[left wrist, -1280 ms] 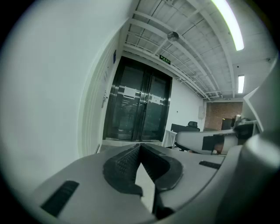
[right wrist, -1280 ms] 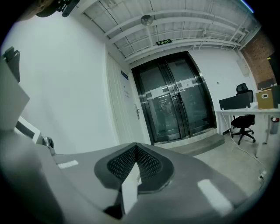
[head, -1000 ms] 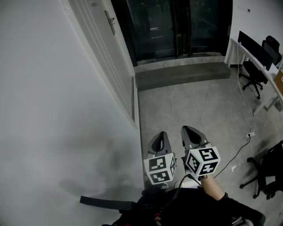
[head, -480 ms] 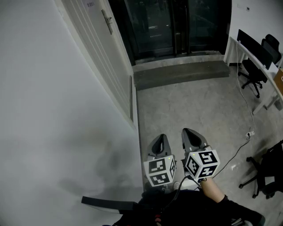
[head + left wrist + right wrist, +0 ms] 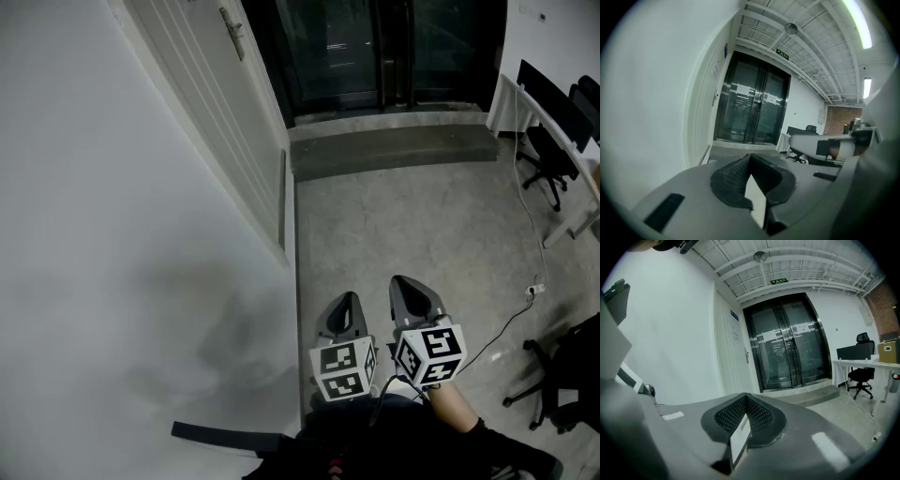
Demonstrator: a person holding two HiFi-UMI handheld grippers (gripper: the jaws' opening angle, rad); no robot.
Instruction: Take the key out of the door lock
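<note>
Holding the left gripper (image 5: 345,300) and right gripper (image 5: 406,283) clenched on nothing, side by side at 6 o'clock, I see the door handle (image 5: 232,32) far off at 11 o'clock, its key too small to discern.

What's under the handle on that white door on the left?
Below the handle of the white door, only pale door panel shows. Any lock or key there is too small to make out in the head view or in either gripper view.
</note>
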